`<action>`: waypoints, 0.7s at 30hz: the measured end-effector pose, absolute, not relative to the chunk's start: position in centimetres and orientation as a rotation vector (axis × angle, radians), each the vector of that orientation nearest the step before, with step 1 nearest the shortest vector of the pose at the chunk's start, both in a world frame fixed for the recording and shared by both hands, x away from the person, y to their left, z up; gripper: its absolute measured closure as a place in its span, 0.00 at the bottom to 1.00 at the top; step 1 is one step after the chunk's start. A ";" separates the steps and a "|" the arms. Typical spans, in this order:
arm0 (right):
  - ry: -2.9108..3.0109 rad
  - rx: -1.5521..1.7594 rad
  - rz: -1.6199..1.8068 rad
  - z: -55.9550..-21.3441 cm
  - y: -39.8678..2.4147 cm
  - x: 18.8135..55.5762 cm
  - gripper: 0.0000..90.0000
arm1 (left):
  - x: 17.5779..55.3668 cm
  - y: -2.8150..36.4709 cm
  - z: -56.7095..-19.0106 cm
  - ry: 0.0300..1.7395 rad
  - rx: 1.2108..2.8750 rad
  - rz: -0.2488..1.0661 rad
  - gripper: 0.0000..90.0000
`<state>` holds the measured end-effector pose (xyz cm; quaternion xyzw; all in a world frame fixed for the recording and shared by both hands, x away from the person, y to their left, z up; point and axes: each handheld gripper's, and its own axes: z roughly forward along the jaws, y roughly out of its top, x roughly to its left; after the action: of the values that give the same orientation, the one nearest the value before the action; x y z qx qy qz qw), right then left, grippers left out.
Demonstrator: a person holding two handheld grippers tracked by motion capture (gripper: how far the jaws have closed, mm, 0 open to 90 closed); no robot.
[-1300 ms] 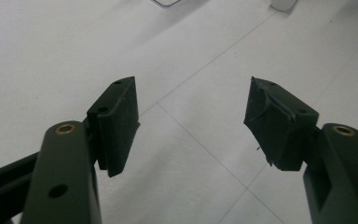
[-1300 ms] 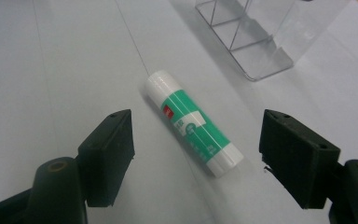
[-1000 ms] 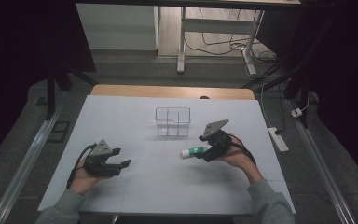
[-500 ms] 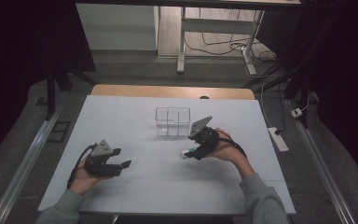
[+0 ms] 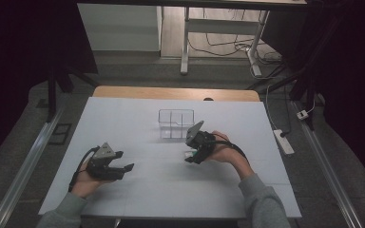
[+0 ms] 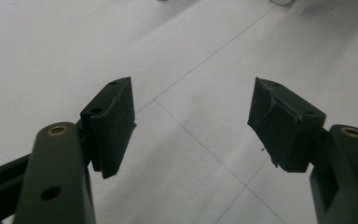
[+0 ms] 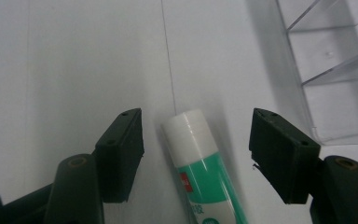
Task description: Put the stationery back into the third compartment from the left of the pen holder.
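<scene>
The work looks to be at its very start: the right gripper (image 7: 196, 154) is lowered over a glue stick (image 7: 200, 163) that lies flat on the white desk (image 5: 138, 199), its jaws spread wide on either side of the white cap and not yet touching it, so the grasp itself remains to be made, and after that, by my reading, the lift and the drop into the clear organiser (image 5: 176, 122). In the high view the stick sits just beneath the right gripper (image 5: 196, 151), right of the desk's middle and a little nearer the person than the organiser, which stands toward the far edge. Its compartments look empty (the clear walls make this hard to confirm). The left gripper (image 5: 119, 167) rests near the left front part of the desk, well apart from the stick, its jaws open over bare surface. Nothing stands between stick and organiser; the near wall of the organiser, just beside the right jaw, is the one thing to clear.
</scene>
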<state>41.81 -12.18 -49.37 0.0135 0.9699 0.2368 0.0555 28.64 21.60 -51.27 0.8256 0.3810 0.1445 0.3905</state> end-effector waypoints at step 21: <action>2.972 -0.057 0.581 -50.2 -11.9 41.4 0.72 | 28.7 21.5 -51.5 0.971 2.109 0.364 0.34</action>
<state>41.43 -11.93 -50.24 -0.0187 0.9797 0.1915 0.0566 28.67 21.49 -51.49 0.8281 0.3812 0.1431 0.3854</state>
